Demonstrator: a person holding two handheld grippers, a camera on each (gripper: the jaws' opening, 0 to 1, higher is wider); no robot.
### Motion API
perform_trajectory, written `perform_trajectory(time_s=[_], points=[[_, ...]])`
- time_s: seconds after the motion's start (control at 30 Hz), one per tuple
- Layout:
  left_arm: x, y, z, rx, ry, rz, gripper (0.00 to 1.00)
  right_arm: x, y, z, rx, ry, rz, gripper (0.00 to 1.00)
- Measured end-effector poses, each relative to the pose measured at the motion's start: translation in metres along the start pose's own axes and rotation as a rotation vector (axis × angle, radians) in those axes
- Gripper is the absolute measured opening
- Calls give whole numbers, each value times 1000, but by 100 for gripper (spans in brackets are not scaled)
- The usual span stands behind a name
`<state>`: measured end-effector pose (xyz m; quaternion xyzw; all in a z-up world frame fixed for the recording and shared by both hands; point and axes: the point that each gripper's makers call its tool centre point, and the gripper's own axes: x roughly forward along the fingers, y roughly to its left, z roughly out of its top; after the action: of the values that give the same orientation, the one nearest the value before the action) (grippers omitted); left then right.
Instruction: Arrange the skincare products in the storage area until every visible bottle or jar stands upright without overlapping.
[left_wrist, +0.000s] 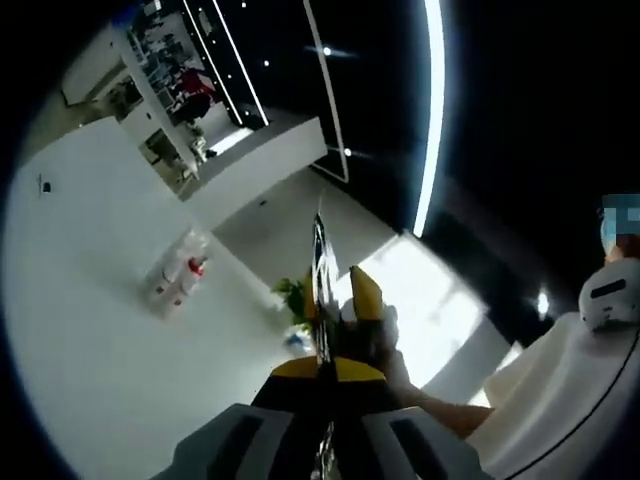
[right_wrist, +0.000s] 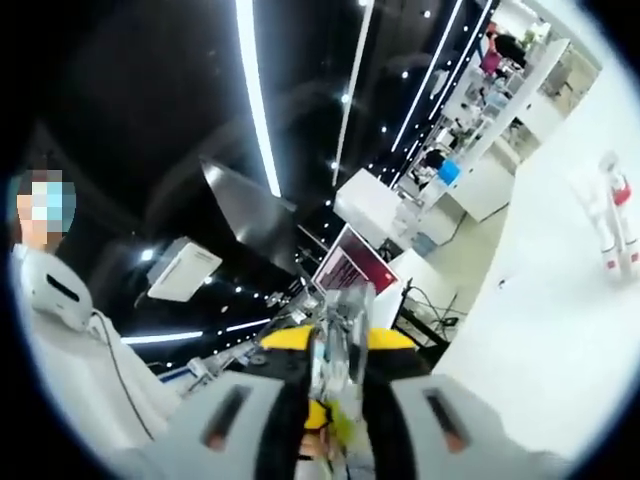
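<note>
White tabletop (left_wrist: 90, 330) seen under dark ceiling with light strips. Two clear bottles (left_wrist: 178, 270) counted. Both hand-held grippers (left_wrist: 322, 300) (right_wrist: 338, 330) seen pressed together.

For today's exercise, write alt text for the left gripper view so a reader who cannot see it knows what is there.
The left gripper, its jaws closed together edge-on, points across a white surface where clear bottles with red caps stand apart from it. A yellow-tipped second gripper sits right beside it, with shelving in the background.
</note>
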<state>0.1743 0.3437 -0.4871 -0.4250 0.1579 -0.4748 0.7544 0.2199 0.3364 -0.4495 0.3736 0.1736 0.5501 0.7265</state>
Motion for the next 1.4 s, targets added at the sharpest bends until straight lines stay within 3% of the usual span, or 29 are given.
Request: perform_trajectory(time_s=[0.43, 0.77, 1.1, 1.4], points=[[6, 6, 23, 26, -22, -2, 1, -19, -8, 2, -3, -36, -42, 24], [17, 27, 50, 11, -39, 6, 1, -61, -12, 16, -42, -126, -123, 32], [42, 58, 78, -6, -64, 22, 1, -110, -20, 23, -40, -197, -221, 34], [68, 94, 99, -25, -87, 42, 1, -136, -28, 24, -26, -212, -286, 34]])
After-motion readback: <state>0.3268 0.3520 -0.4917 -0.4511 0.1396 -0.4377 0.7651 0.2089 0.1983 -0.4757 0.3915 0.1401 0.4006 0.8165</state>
